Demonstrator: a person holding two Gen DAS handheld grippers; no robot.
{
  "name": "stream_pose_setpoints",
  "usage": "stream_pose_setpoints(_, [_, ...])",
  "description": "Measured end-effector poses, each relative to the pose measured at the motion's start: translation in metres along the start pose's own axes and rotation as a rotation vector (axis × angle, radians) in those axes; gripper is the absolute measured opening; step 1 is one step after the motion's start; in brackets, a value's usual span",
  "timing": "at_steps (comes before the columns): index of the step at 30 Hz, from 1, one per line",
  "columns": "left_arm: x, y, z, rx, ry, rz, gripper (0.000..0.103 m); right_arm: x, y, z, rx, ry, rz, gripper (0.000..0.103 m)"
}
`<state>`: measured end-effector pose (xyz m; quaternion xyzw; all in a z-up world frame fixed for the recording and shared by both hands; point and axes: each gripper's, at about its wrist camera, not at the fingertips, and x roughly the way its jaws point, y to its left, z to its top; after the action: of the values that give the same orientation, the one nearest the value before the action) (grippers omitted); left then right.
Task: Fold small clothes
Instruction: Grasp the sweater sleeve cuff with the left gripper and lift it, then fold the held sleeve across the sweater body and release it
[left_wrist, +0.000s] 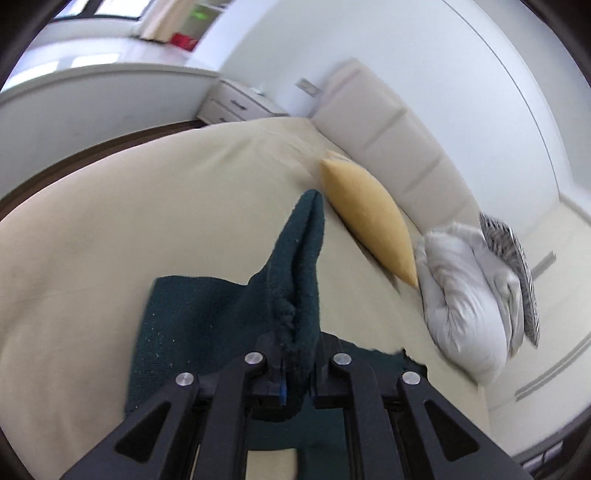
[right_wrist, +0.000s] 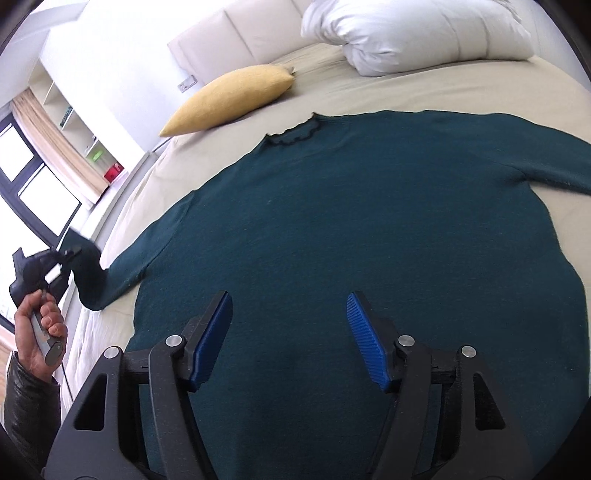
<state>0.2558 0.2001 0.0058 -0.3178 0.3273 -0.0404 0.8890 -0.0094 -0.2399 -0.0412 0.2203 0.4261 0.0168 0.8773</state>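
**A:** Your sweater (right_wrist: 332, 229) lies flat, front up, across the beige bed (right_wrist: 424, 92) and fills the middle of the right wrist view, with its frilled collar toward the upper centre and the yellow cushion (right_wrist: 229, 99) beyond it. One sleeve (right_wrist: 110, 280) trails to the lower left of that frame.

**B:** And what do you have hold of?

**A:** Your left gripper (left_wrist: 295, 354) is pinched tight on the cuff end of that sleeve, with the knit bunched and standing up between the jaws in the centre of the left wrist view. Your right gripper (right_wrist: 290, 339) hangs over the lower body of the sweater with its jaws roughly half spread and nothing between the blue pads (right_wrist: 364, 339).

**B:** How do you expect it to handle?

**A:** It looks soft, light and limp. It will probably droop wherever you don't support it, and the loose knit may stretch if you tug. I'd judge the cuff a fair hold for laying the sleeve across the chest. For the body, you would do best to take the hem edge or the side seam, not the flat middle, where the pads would only pucker a single layer.
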Motion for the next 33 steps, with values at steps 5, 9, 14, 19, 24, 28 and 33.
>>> stream_pose_setpoints(5, [0.056,-0.121,-0.072,0.263,0.138,-0.082,0.008,-0.010,-0.039,0.007,0.063,-0.029,-0.014,0.063])
stream_pose_setpoints(9, [0.099,-0.174,-0.138,0.402,0.250,-0.109,0.008,-0.018,-0.071,0.015,0.103,-0.046,-0.034,0.063])
stream_pose_setpoints(14, [0.134,-0.181,-0.184,0.442,0.392,-0.062,0.047,-0.012,-0.101,0.022,0.148,-0.020,-0.054,0.063])
stream_pose_setpoints(19, [0.100,-0.173,-0.175,0.499,0.325,-0.039,0.093,0.007,-0.111,0.032,0.149,0.014,-0.031,0.064])
stream_pose_setpoints(24, [0.080,-0.160,-0.158,0.467,0.302,-0.079,0.093,0.043,-0.071,0.058,0.111,0.049,0.093,0.065])
stream_pose_setpoints(28, [0.068,-0.143,-0.146,0.418,0.295,-0.104,0.093,0.076,-0.052,0.076,0.126,0.115,0.154,0.065])
stream_pose_setpoints(33, [0.039,-0.108,-0.120,0.364,0.218,-0.094,0.093,0.130,-0.033,0.105,0.122,0.178,0.134,0.065])
